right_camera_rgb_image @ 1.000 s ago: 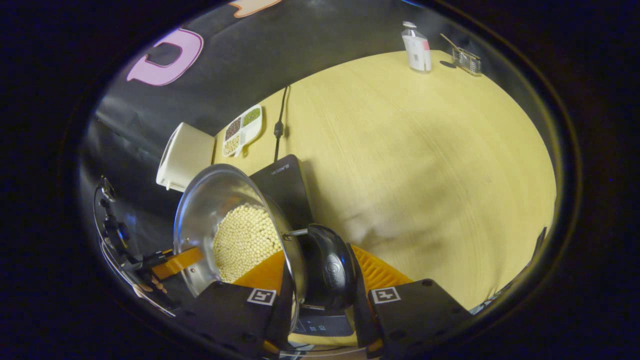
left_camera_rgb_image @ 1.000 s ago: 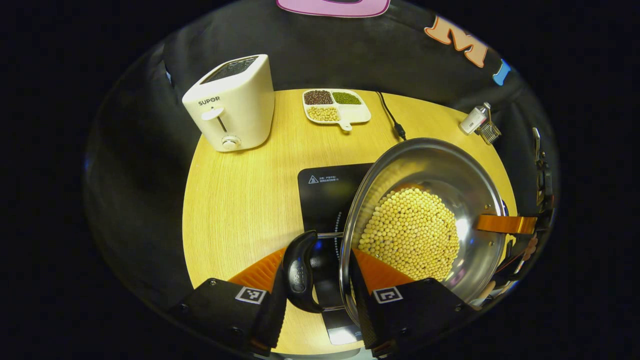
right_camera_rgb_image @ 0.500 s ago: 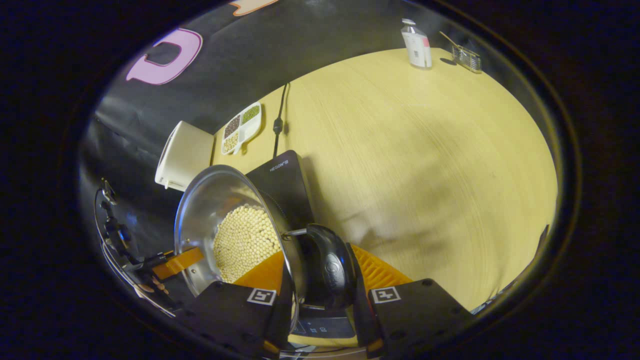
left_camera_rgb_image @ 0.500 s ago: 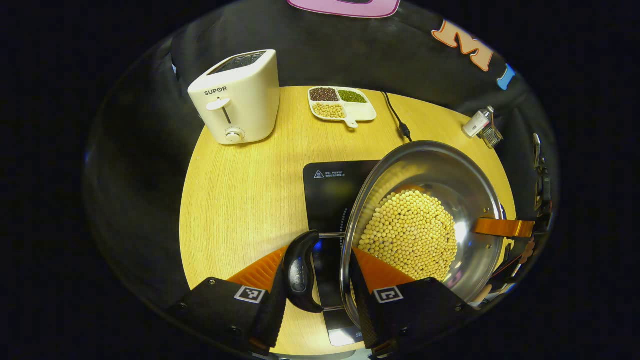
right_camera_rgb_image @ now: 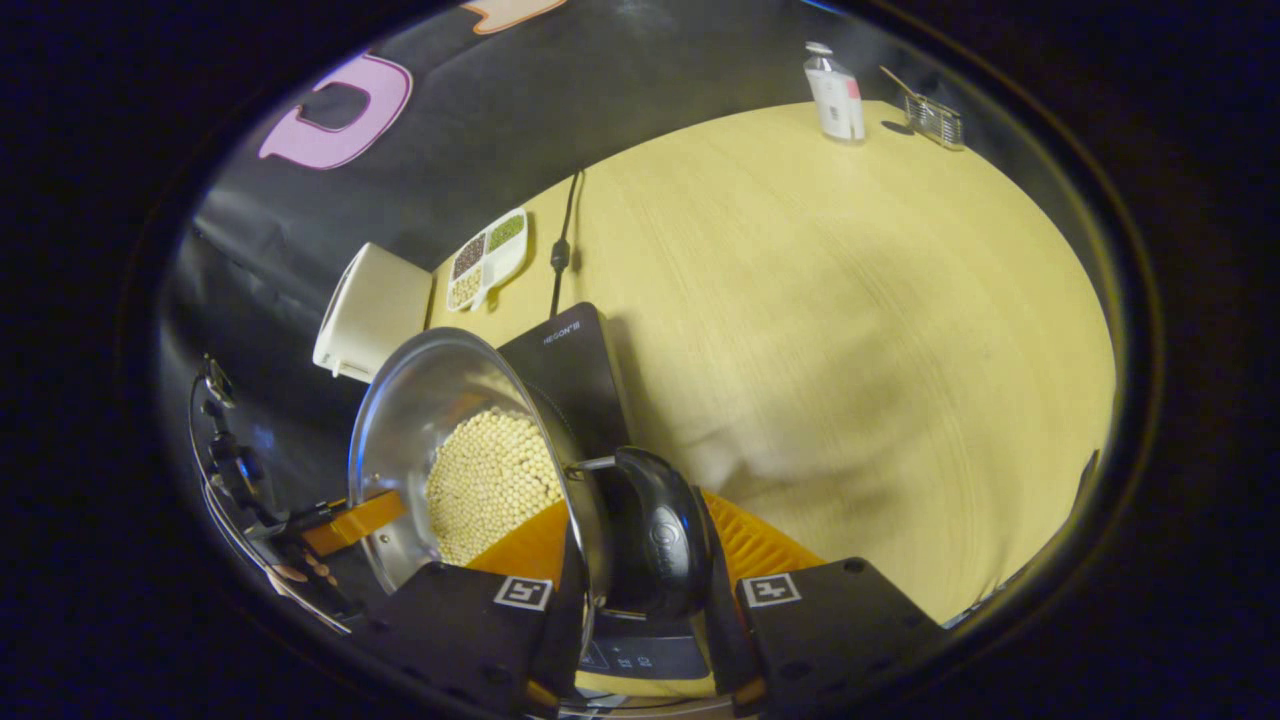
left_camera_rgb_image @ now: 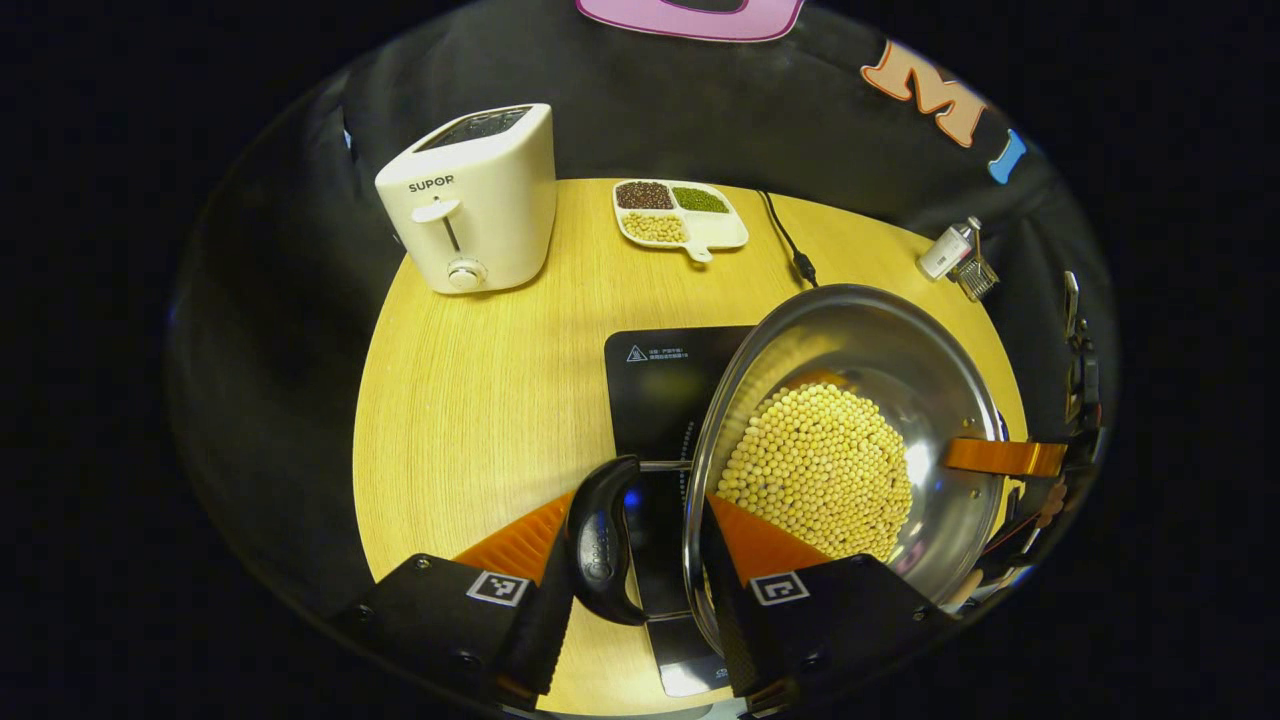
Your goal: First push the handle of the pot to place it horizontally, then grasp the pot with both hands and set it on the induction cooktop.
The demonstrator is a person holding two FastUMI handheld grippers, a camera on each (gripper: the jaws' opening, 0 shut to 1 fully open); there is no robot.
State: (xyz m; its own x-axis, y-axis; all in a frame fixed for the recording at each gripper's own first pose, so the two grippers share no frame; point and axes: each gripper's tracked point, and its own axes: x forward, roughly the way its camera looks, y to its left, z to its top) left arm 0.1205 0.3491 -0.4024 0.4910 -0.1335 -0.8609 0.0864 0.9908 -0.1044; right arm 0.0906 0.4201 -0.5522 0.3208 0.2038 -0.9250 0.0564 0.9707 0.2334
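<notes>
A round wooden table (left_camera_rgb_image: pixel 470 400) carries a black induction cooktop (left_camera_rgb_image: pixel 660 390). Over the cooktop is the steel pot (left_camera_rgb_image: pixel 900 350), holding soybeans (left_camera_rgb_image: pixel 820 470). Beyond the cooktop stand a toaster (left_camera_rgb_image: pixel 470 200) and a divided bean dish (left_camera_rgb_image: pixel 680 212). Left tool (left_camera_rgb_image: pixel 640 560) clamps one pot handle (left_camera_rgb_image: pixel 600 540); right tool (right_camera_rgb_image: pixel 640 570) clamps the other.

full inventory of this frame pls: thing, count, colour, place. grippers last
pot: 1, steel, held over the cooktop's right part
pot handles: 2, black, one on each side of the pot
soybeans: many, pale yellow, in the pot
induction cooktop: 1, black, table centre
toaster: 1, cream, far left of the table
divided dish: 1, white, three kinds of beans, far edge
power cord: 1, black, right of the dish
bottle: 1, white, far corner
small wire rack: 1, metal, beside the bottle
table: 1, light wood
left gripper: shut on one handle
right gripper: shut on the other handle
</notes>
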